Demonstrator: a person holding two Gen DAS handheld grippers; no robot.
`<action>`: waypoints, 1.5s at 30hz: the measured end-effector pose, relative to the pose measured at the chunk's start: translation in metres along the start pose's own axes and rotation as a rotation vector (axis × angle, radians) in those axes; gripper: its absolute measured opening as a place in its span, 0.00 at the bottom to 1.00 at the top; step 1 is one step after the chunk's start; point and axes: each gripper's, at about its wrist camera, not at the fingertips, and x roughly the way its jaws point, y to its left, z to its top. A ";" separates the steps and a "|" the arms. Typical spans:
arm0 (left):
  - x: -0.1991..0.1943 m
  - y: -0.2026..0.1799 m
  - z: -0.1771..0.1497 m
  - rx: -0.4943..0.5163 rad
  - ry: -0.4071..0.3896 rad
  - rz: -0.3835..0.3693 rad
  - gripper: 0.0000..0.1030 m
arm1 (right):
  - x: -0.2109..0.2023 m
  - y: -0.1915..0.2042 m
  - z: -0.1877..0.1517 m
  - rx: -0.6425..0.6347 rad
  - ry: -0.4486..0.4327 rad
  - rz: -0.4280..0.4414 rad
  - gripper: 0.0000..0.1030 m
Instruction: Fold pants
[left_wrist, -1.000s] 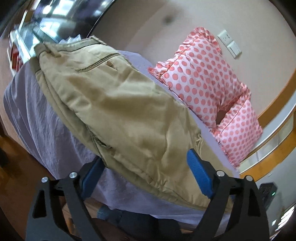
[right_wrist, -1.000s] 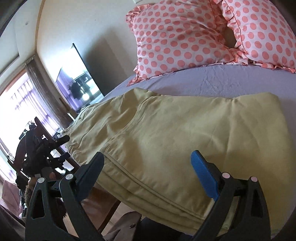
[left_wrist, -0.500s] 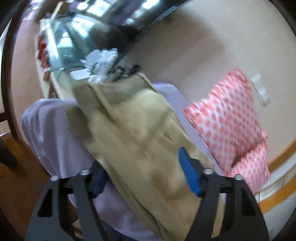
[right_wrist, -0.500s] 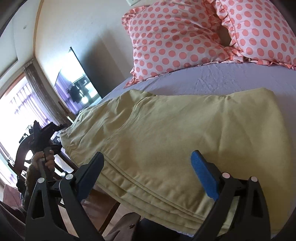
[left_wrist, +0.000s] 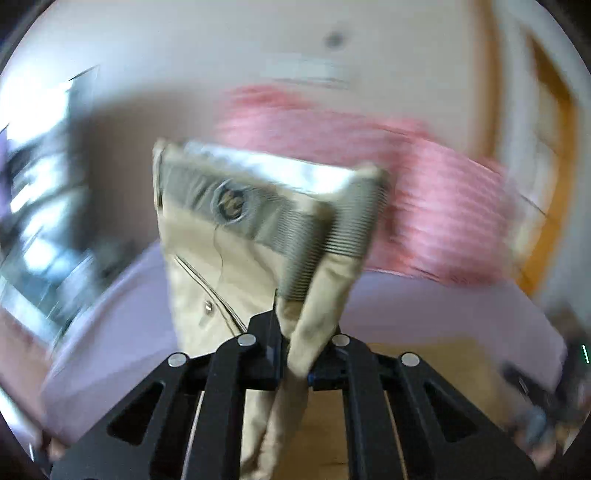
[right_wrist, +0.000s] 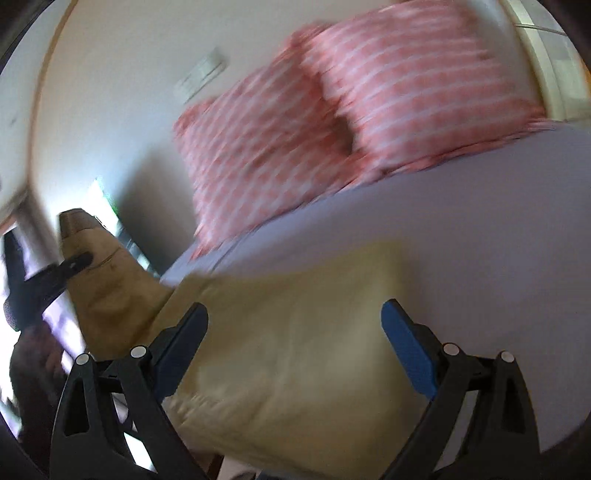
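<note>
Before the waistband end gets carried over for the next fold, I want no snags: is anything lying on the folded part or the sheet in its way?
Nothing visible does. The left gripper pinches the pants; only bare sheet surrounds them.

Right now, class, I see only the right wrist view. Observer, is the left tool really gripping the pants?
Observer: Yes. The left tool is shut on a fold of the pants.
Operator: Which end of them?
Observer: The waist end. The button on the waistband shows just beyond the tool.
Operator: What lies behind that end?
Observer: The pink pillows, badly blurred, are behind the waistband.
</note>
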 end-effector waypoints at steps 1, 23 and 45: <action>0.007 -0.035 -0.002 0.067 0.013 -0.082 0.09 | -0.009 -0.011 0.004 0.029 -0.031 -0.025 0.94; 0.056 0.017 -0.069 -0.075 0.309 -0.125 0.63 | 0.065 -0.048 0.023 0.043 0.329 -0.061 0.68; 0.164 0.049 -0.074 -0.274 0.612 -0.353 0.10 | 0.086 -0.057 0.041 0.218 0.444 0.303 0.14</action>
